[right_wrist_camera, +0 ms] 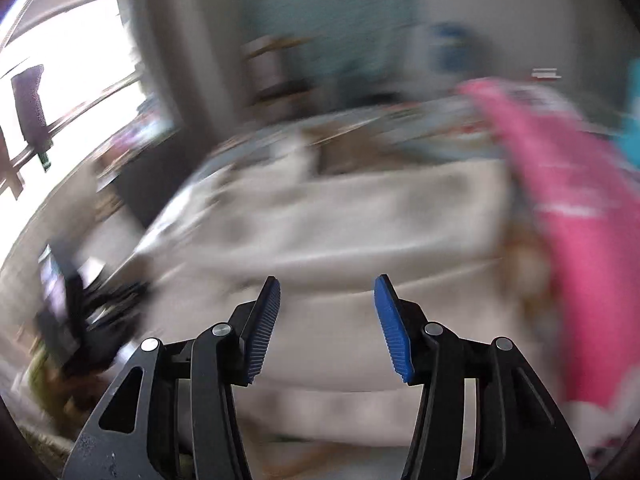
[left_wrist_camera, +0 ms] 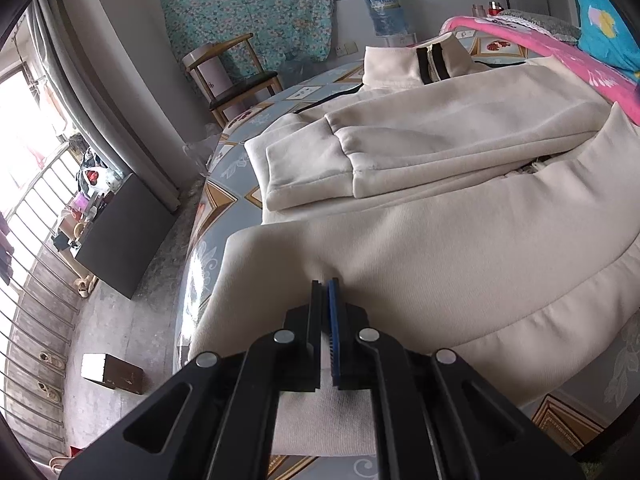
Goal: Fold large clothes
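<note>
Lengthwise on bed [left_wrist_camera: 224, 152] – cream jacket [left_wrist_camera: 440, 208], collar [left_wrist_camera: 404, 66] far end.

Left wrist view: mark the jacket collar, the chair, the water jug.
jacket collar [left_wrist_camera: 394, 66], left wrist view, cream front panel
chair [left_wrist_camera: 240, 94], left wrist view, dark seat
water jug [left_wrist_camera: 385, 10], left wrist view, blue body

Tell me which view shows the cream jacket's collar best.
The left wrist view: the cream jacket's collar is sharp, standing at the far end with dark stripes. The right wrist view is motion-blurred; the collar cannot be made out.
</note>
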`<control>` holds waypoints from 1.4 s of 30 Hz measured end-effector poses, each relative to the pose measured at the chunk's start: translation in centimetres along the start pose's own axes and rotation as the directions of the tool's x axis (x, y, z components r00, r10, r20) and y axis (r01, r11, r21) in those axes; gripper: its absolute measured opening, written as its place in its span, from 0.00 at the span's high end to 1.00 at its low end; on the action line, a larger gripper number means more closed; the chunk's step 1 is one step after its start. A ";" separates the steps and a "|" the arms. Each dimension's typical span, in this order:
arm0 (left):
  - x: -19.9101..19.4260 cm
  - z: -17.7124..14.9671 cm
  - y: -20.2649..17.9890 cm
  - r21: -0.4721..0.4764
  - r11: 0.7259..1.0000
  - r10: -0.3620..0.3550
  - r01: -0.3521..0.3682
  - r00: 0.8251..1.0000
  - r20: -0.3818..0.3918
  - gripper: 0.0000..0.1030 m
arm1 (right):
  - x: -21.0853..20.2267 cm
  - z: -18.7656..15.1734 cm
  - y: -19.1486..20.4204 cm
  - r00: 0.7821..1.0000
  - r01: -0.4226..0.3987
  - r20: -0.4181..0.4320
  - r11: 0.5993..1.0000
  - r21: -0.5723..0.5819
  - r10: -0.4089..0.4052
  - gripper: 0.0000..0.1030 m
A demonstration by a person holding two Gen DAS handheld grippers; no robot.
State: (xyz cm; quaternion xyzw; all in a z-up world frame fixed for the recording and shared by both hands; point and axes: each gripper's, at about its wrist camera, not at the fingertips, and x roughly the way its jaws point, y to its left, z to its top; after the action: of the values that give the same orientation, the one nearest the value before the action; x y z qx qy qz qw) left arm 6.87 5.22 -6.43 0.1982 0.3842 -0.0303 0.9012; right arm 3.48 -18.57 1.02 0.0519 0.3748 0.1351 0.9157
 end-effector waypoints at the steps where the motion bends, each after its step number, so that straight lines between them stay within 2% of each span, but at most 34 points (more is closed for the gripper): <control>1: 0.0 0.0 0.1 -0.006 1.000 -0.006 0.006 1.000 0.002 0.97 | 2.0 -0.4 2.0 0.998 -0.044 -0.047 0.998 -0.045 0.042 0.58; 3: -0.1 -0.1 0.7 -0.031 0.999 -0.039 0.040 0.999 0.007 0.94 | 4.8 -1.0 3.9 0.989 -0.108 -0.112 0.992 -0.073 0.099 0.67; 5: -0.5 -0.4 2.4 -0.086 0.990 -0.115 0.115 0.993 0.011 0.92 | 8.0 -1.9 4.6 0.974 -0.109 -0.209 0.991 -0.079 0.091 0.70; 6: -0.8 -0.7 3.3 -0.117 0.984 -0.135 0.136 0.991 0.019 0.90 | 8.0 -2.0 4.7 0.978 -0.109 -0.185 0.990 -0.087 0.092 0.70; 8: -1.0 -1.4 5.2 -0.176 0.975 -0.132 0.134 0.991 0.020 0.90 | 8.0 -1.8 4.3 0.976 -0.118 -0.195 0.991 -0.069 0.102 0.73; 11: -0.4 -3.3 9.3 -0.317 0.928 -0.206 0.197 0.978 0.003 0.91 | 8.1 -1.7 3.5 0.972 -0.139 -0.197 0.990 -0.029 0.131 0.73; 13: 0.1 -4.0 10.7 -0.366 0.901 -0.250 0.233 0.968 0.002 0.96 | 8.2 -1.7 3.5 0.971 -0.144 -0.195 0.989 -0.020 0.137 0.73; 14: 0.1 -4.1 11.0 -0.373 0.901 -0.237 0.220 0.971 0.001 0.96 | 8.2 -1.7 3.6 0.972 -0.137 -0.195 0.990 -0.031 0.129 0.73; 15: 0.3 -4.1 11.2 -0.375 0.914 -0.177 0.154 0.984 -0.027 0.96 | 8.2 -1.7 3.5 0.974 -0.126 -0.194 0.991 -0.045 0.115 0.73; 16: 0.7 -4.1 11.8 -0.392 0.913 -0.152 0.117 0.986 -0.061 0.96 | 8.4 -1.6 3.4 0.975 -0.121 -0.193 0.991 -0.053 0.109 0.73; 17: 0.6 -4.3 12.8 -0.445 0.882 -0.194 0.155 0.980 -0.045 0.96 | 8.4 -1.7 3.1 0.975 -0.120 -0.192 0.991 -0.054 0.107 0.73; 18: 0.2 -4.3 13.7 -0.503 0.839 -0.238 0.207 0.971 0.002 0.96 | 8.6 -1.6 3.2 0.975 -0.121 -0.192 0.991 -0.053 0.108 0.73; 19: -0.2 -4.1 14.1 -0.528 0.815 -0.259 0.239 0.965 0.037 0.96 | 8.6 -1.5 3.1 0.975 -0.121 -0.192 0.991 -0.051 0.109 0.73; 20: -0.7 -3.5 14.1 -0.523 0.813 -0.264 0.258 0.962 0.065 0.96 | 8.6 -1.4 3.2 0.975 -0.121 -0.193 0.991 -0.052 0.109 0.73; 22: -1.5 -2.4 13.5 -0.492 0.825 -0.263 0.278 0.960 0.101 0.96 | 8.6 -1.4 3.2 0.975 -0.119 -0.193 0.991 -0.054 0.107 0.73; 23: -1.8 -1.7 12.8 -0.472 0.823 -0.290 0.316 0.948 0.130 0.96 | 8.6 -1.4 3.2 0.976 -0.118 -0.192 0.992 -0.054 0.106 0.73; 25: -1.5 -0.6 11.4 -0.435 0.829 -0.327 0.350 0.936 0.131 0.96 | 8.3 -1.5 3.4 0.977 -0.117 -0.188 0.992 -0.056 0.105 0.73; 26: -1.0 -0.1 10.8 -0.417 0.840 -0.333 0.348 0.936 0.111 0.95 | 8.3 -1.5 3.5 0.977 -0.118 -0.187 0.992 -0.054 0.105 0.73; 27: -0.1 0.3 9.7 -0.386 0.868 -0.313 0.313 0.948 0.064 0.95 | 8.3 -1.5 3.4 0.977 -0.119 -0.186 0.992 -0.052 0.107 0.73; 28: 1.1 0.4 8.8 -0.357 0.900 -0.265 0.250 0.964 0.008 0.95 | 8.3 -1.6 3.4 0.977 -0.120 -0.185 0.991 -0.052 0.108 0.73; 29: 2.4 0.3 8.3 -0.345 0.917 -0.225 0.199 0.974 -0.035 0.95 | 8.3 -1.6 3.4 0.977 -0.120 -0.184 0.991 -0.052 0.109 0.73; 31: 2.2 -0.1 8.2 -0.336 0.925 -0.190 0.179 0.982 0.001 0.95 | 8.3 -1.6 3.5 0.977 -0.123 -0.180 0.991 -0.052 0.112 0.73; 33: 1.3 0.1 7.7 -0.316 0.938 -0.155 0.142 0.988 -0.016 0.95 | 8.1 -1.7 3.5 0.977 -0.122 -0.180 0.991 -0.052 0.110 0.73; 35: 0.1 0.2 7.5 -0.317 0.936 -0.155 0.149 0.988 0.006 0.95 | 8.1 -1.7 3.5 0.977 -0.126 -0.179 0.991 -0.051 0.115 0.73; 38: -2.1 0.9 6.1 -0.298 0.920 -0.242 0.256 0.967 0.081 0.94 | 8.1 -1.7 3.5 0.977 -0.130 -0.176 0.990 -0.046 0.120 0.73; 40: -3.2 1.6 3.8 -0.244 0.898 -0.348 0.365 0.931 0.111 0.94 | 8.2 -1.7 3.6 0.977 -0.127 -0.176 0.991 -0.048 0.117 0.73; 42: -3.4 2.2 1.7 -0.200 0.874 -0.427 0.442 0.897 0.115 0.93 | 8.2 -1.6 3.7 0.978 -0.121 -0.176 0.991 -0.054 0.110 0.73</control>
State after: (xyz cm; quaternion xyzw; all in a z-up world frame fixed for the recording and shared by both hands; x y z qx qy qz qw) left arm 6.28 5.67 -2.07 0.0044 0.3895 -0.1956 0.9000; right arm 7.13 -12.65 -4.91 0.0321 0.4445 0.2042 0.8716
